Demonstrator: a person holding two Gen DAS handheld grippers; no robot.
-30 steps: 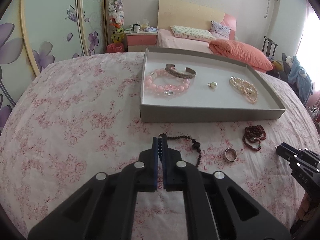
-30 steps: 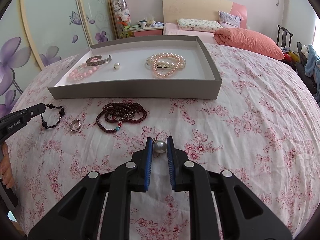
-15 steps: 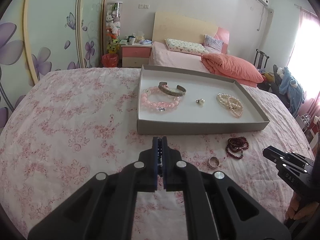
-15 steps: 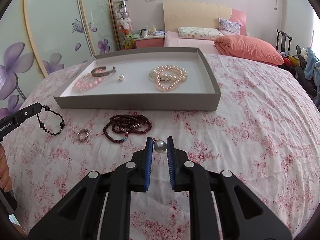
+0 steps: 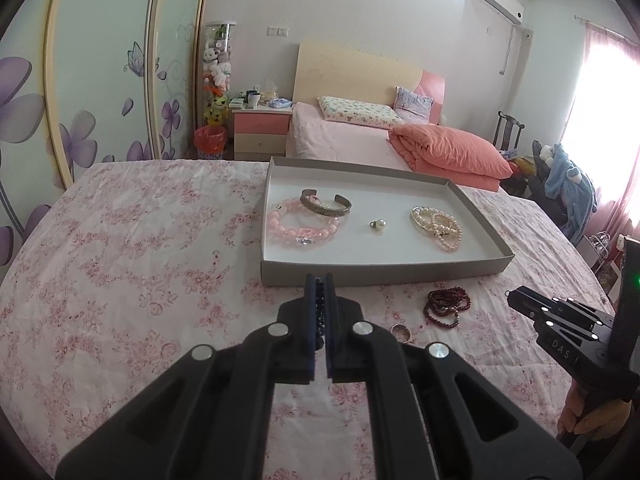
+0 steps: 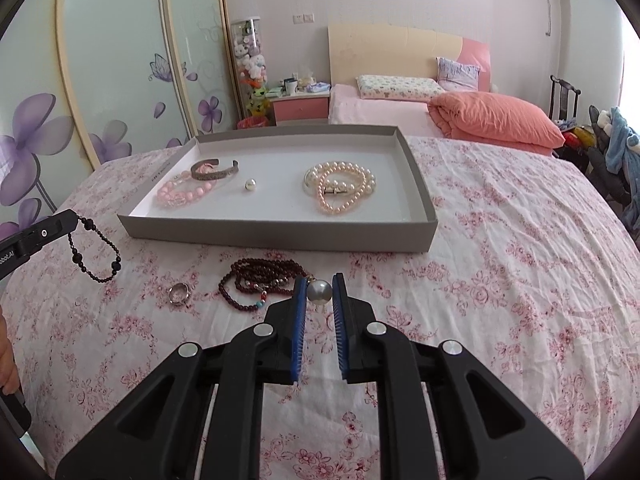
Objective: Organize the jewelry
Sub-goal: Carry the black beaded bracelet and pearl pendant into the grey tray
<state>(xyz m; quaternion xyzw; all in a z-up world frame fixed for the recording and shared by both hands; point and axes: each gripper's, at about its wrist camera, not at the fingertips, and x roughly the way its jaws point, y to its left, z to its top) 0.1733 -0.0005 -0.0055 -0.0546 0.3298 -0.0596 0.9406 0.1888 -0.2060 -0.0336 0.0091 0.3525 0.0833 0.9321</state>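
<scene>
Jewelry (image 6: 339,187): pearls, pink beads, dark strands

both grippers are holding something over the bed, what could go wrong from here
1. The right gripper pinches a round pearl earring only at its fingertips; it may pop out and roll across the floral bedspread.
2. The black bead bracelet dangles loosely from the left gripper, so its loop could snag the rim of the grey tray on the way in.
3. Dropped carelessly, it may tangle with the pink bead bracelet already inside.
</scene>
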